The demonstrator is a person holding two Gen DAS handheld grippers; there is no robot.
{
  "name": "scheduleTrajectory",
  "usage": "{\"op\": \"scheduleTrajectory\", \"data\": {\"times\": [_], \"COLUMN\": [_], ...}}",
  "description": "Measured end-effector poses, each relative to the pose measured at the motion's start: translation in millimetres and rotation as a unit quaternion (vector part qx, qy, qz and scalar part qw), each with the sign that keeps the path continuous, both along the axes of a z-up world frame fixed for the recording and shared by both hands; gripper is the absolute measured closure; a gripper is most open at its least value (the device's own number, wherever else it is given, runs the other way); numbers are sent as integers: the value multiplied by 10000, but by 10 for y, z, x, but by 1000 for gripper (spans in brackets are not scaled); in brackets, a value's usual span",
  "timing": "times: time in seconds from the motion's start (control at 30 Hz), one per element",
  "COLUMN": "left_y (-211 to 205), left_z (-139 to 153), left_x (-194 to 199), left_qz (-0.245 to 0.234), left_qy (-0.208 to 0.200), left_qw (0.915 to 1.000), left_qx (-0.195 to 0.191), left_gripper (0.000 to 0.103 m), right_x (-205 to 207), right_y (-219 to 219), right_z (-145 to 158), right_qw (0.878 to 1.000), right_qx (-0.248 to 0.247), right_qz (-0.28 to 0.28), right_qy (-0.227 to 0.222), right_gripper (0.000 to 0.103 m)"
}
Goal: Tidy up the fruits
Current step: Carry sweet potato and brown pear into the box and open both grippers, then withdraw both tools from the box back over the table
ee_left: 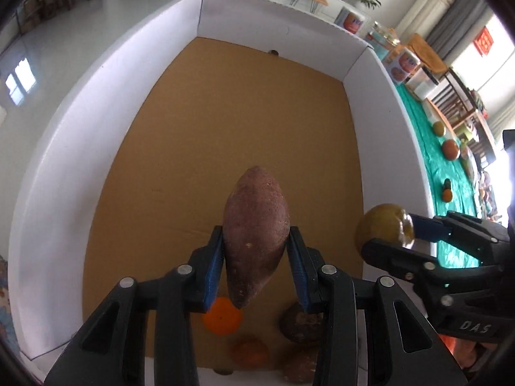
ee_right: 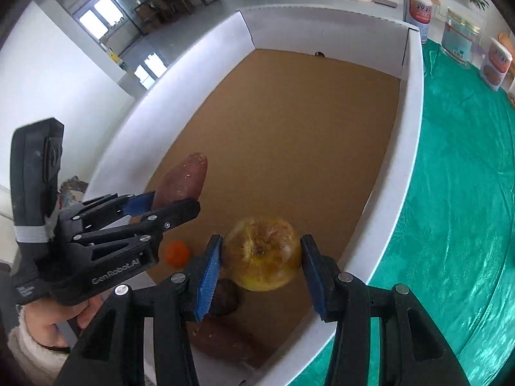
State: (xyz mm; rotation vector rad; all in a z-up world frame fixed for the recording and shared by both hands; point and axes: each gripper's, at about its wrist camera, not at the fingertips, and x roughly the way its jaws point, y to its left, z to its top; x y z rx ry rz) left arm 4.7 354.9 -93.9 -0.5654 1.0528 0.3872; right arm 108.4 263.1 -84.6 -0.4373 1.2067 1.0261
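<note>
My left gripper [ee_left: 256, 257] is shut on a reddish-brown sweet potato [ee_left: 256, 228], held above the brown floor of a large white-walled box [ee_left: 106, 122]. From the right wrist view the same sweet potato [ee_right: 185, 177] shows in the left gripper [ee_right: 161, 204] at the left. My right gripper [ee_right: 260, 257] is shut on a yellow-green apple [ee_right: 262, 252] over the box's near right part. That apple [ee_left: 381, 226] and the right gripper [ee_left: 391, 230] appear at the right of the left wrist view. An orange [ee_left: 222, 317] and several brown fruits [ee_left: 299, 323] lie in the box's near end.
The box stands on a green tablecloth [ee_right: 457, 209], where more fruits [ee_left: 450, 149] lie to its right. Printed cartons [ee_right: 495, 64] and a clear container [ee_right: 460, 37] stand at the table's far end. A hand in a white fleecy sleeve [ee_right: 35, 347] holds the left gripper.
</note>
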Motion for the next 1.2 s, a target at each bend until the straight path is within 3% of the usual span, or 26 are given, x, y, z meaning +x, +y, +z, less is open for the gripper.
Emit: {"op": "scheduleTrajectory", "data": {"times": [0.1, 0.2, 0.33, 0.43, 0.53, 0.63, 0.7, 0.77, 0.87, 0.97, 1.03, 1.1, 1.2], "left_y": [-5, 61, 73, -129, -547, -1101, -1474, -1794, -2259, -2615, -2848, -3038, -3296], "left_z": [-46, -165, -77, 298, 852, 1346, 1584, 1741, 1785, 1645, 1410, 1055, 433], "left_x": [42, 35, 30, 35, 68, 128, 173, 279, 487, 778, 977, 1216, 1550], "left_qz": [-33, 50, 250, 233, -41, -379, -688, -965, -1388, -1651, -1688, -1725, -1834], "left_qy": [327, 651, 491, -12, -758, -1517, -1997, -2355, -2688, -2703, -2596, -2448, -2008], "left_qw": [9994, 9976, 9984, 9994, 9939, 9795, 9684, 9582, 9453, 9419, 9444, 9467, 9525], "left_qx": [141, -209, -112, 240, 803, 1266, 1328, 1307, 1220, 1115, 1104, 1189, 1374], "left_gripper": [63, 61, 42, 40, 33, 32, 30, 26, 22, 21, 21, 21, 22], "right_x": [-76, -105, -21, 56, 87, 71, 100, 107, 134, 270, 453, 657, 965], "right_y": [199, 325, 272, -21, -477, -1063, -1511, -1963, -2616, -3175, -3547, -3845, -4205], "right_z": [-80, -162, -27, 428, 958, 1478, 1755, 1967, 2118, 1958, 1671, 1236, 575], "right_qw": [9994, 9968, 9988, 9971, 9899, 9779, 9678, 9544, 9274, 8999, 8880, 8829, 8791], "right_qx": [-289, -588, -246, 330, 808, 1189, 1405, 1513, 1479, 1252, 1044, 847, 692], "right_qz": [109, 208, 100, 18, -153, -467, -773, -1172, -1864, -2606, -3053, -3457, -4054], "right_qy": [-184, -495, -418, -692, -1153, -1657, -1940, -2291, -2887, -3264, -3276, -3064, -2408], "right_gripper": [54, 53, 53, 52, 40, 34, 30, 19, 12, 3, 1, 1, 1]}}
